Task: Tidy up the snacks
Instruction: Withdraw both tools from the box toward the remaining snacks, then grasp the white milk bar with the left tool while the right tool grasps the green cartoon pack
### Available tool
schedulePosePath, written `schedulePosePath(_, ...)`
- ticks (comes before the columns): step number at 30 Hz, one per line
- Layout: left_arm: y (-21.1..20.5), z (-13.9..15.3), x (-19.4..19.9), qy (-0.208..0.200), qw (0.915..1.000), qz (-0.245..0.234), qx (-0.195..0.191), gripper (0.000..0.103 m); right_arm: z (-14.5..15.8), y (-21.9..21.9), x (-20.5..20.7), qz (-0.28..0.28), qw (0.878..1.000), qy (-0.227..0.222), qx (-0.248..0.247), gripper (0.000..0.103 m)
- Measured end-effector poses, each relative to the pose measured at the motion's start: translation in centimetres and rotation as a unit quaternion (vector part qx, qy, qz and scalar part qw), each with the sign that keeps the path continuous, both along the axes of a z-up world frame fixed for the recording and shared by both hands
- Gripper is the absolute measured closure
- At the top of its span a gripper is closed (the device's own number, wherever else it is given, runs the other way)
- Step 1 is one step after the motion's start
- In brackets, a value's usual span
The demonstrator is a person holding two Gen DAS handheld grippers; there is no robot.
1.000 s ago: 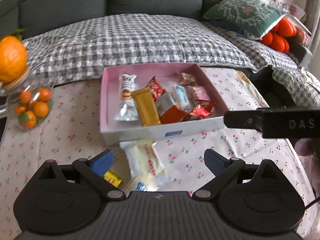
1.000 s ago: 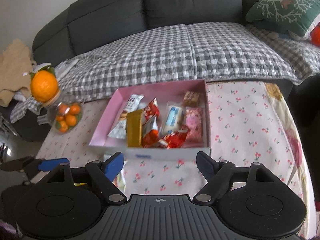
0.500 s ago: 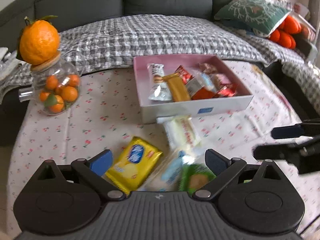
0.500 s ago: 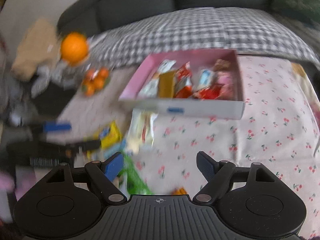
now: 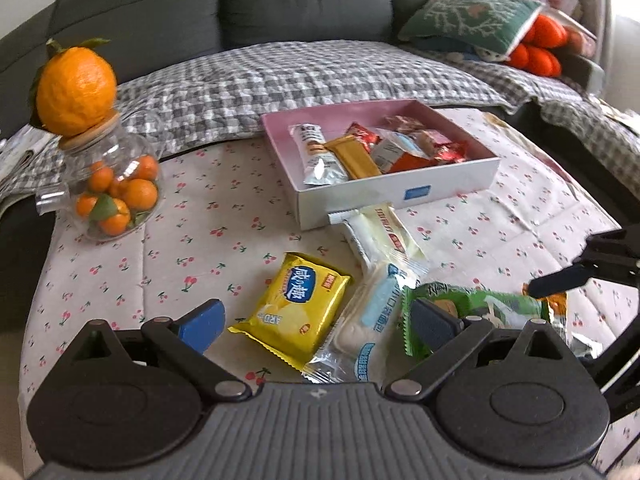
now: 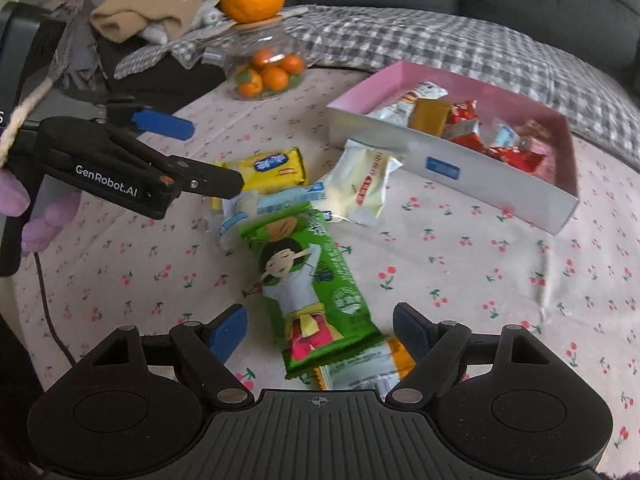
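Green snack packet [image 6: 308,280] between open right tool [image 6: 320,332]

box [image 6: 460,168] behind loose packets [image 6: 308,276] | jar [image 6: 264,64] far left | all on tablecloth [image 6: 480,280]

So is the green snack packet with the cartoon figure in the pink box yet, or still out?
Out. The green packet lies flat on the cherry-print tablecloth, in front of the pink box, between the right gripper's open jaws.

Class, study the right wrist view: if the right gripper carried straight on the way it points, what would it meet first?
Most likely the green snack packet, which lies lengthwise between the right gripper's open fingers without touching them. Depth is uncertain; the orange-edged packet under its near end could be touched too.
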State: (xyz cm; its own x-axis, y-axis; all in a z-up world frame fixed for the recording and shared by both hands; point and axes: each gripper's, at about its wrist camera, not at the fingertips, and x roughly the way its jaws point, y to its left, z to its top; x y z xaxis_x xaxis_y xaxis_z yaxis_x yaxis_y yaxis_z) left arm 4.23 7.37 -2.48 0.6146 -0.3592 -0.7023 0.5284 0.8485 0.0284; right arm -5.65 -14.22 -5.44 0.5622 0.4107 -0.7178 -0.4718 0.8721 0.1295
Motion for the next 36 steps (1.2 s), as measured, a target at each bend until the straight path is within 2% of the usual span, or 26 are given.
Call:
schedulePosePath(8,-0.3,-0.9,-0.2,-0.001,0.9991,-0.042,0.006,0.006,-0.7,1.1,0.7,-0.005,0.999,-0.032,-0.018,0.022)
schedulePosePath(11,-0.6,-1.2,-0.4,-0.001,0.9984,-0.055,0.012,0.008,-0.8,1.2,0.9,0.000,0.999,-0.036,-0.023,0.038)
schedulePosePath(12,-0.7,-1.3,-0.4,0.000,0.9982,-0.058,0.014,0.009,-0.8,1.2,0.9,0.004,0.999,-0.034,-0.021,0.049)
schedulePosePath(15,-1.0,-1.6,-0.4,0.002,0.9976,-0.066,0.022,0.012,-0.8,1.0,0.9,0.005,0.999,-0.034,-0.019,0.055)
schedulePosePath(20,-1.7,-1.8,-0.5,0.004,0.9960,-0.084,0.028,0.018,-0.6,-0.2,0.9,-0.014,0.999,-0.036,-0.013,0.056)
schedulePosePath(27,-3.3,-2.5,-0.2,0.025,0.9926,-0.110,0.044,0.040,-0.7,-2.7,1.1,-0.051,0.998,-0.031,-0.005,0.056)
schedulePosePath(31,-3.9,-3.0,0.1,0.029,0.9917,-0.107,0.065,0.042,-0.8,-3.3,0.9,-0.054,0.998,-0.028,-0.002,0.055)
schedulePosePath(33,-4.1,-3.3,0.4,0.034,0.9917,-0.101,0.072,0.048,-0.8,-3.4,0.8,-0.053,0.998,-0.029,-0.003,0.055)
schedulePosePath(36,-4.2,-3.4,0.8,0.037,0.9922,-0.092,0.075,0.051,-0.8,-3.5,0.7,-0.054,0.998,-0.028,-0.003,0.055)
